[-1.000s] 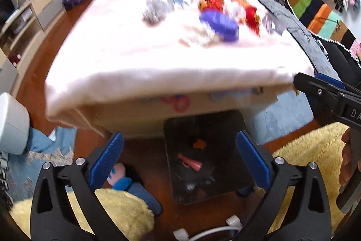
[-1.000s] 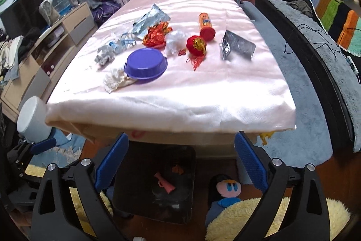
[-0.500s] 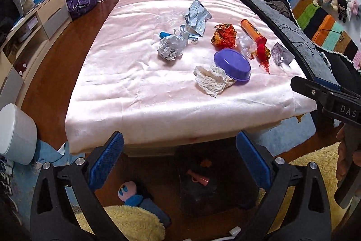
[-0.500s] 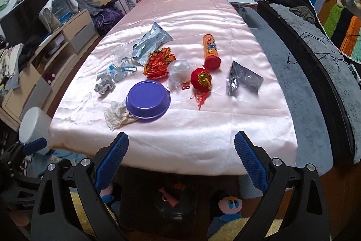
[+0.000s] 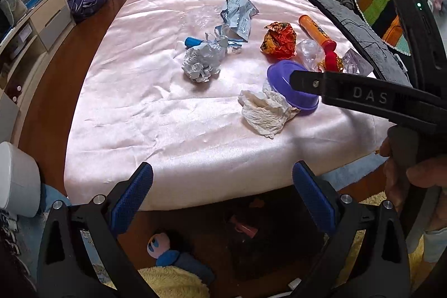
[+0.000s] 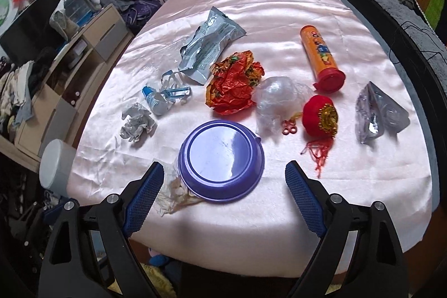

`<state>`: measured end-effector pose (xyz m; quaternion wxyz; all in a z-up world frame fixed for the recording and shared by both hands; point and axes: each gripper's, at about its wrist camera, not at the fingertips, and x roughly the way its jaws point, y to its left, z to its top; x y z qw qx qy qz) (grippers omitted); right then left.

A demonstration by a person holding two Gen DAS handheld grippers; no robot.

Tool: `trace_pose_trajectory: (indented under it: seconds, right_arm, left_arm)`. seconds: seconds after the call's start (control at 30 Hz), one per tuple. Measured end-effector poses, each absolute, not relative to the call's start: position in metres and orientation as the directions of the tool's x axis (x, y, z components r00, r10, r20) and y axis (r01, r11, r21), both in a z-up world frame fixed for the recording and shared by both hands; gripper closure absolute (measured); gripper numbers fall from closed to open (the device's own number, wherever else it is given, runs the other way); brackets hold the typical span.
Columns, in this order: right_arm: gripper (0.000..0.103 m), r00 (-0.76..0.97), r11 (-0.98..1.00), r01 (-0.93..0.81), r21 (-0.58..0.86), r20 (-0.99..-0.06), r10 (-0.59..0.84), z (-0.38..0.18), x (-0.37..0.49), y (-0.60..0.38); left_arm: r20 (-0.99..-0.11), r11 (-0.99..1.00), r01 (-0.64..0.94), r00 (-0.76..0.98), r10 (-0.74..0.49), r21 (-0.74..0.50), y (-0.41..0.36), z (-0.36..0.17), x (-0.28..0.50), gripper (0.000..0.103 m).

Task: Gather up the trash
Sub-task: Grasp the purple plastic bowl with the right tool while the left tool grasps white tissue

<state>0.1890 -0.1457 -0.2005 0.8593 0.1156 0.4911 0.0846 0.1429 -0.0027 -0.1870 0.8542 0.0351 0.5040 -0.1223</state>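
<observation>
Trash lies on a pink-clothed table (image 6: 279,228). An upturned purple bowl (image 6: 222,159) sits on a crumpled white tissue (image 5: 265,109). Around them lie a grey crumpled wrapper (image 6: 137,124), a silver pouch (image 6: 209,46), a red-orange wrapper (image 6: 234,83), a clear plastic wad (image 6: 276,99), an orange tube (image 6: 320,56), a red tasselled ornament (image 6: 320,116) and a clear packet (image 6: 377,113). My right gripper (image 6: 222,200) is open and empty, just before the bowl. My left gripper (image 5: 222,197) is open and empty at the table's near edge.
A dark bin (image 5: 251,231) with some trash stands on the floor under the table's near end. A doll (image 5: 164,253) and a yellow rug (image 5: 167,284) lie beside it. A white can (image 5: 16,178) stands at left, drawers (image 6: 92,46) beyond, a sofa (image 6: 405,18) at right.
Both grippers have risen from below the table edge and moved forward over the table. The right one has closed in on the purple bowl. Both stay open.
</observation>
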Motion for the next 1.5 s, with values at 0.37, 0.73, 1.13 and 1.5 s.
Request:
trace_pose_trajectory:
  seconds: [0.37, 0.73, 1.13, 1.5]
  right_arm:
    - [0.021, 0.494, 0.976, -0.029, 0.217, -0.846, 0.203, -0.215, 0.210, -0.129]
    - [0.028, 0.515, 0.966, -0.029, 0.256, -0.825, 0.234, -0.205, 0.210, -0.142]
    - [0.028, 0.593, 0.962, -0.021, 0.273, -0.771, 0.232, -0.165, 0.196, -0.184]
    - [0.028, 0.606, 0.965, -0.015, 0.260, -0.766, 0.216, -0.160, 0.179, -0.206]
  left_arm:
    - [-0.874, 0.964, 0.250, 0.445, -0.195, -0.088, -0.001, -0.195, 0.159, 0.008]
    - [-0.873, 0.954, 0.275, 0.429, -0.230, -0.116, -0.015, -0.200, 0.168, 0.009]
    - [-0.876, 0.937, 0.324, 0.406, -0.259, -0.127, -0.058, -0.215, 0.197, 0.029]
    - [-0.862, 0.931, 0.325, 0.410, -0.298, -0.167, -0.062, -0.203, 0.197, 0.091]
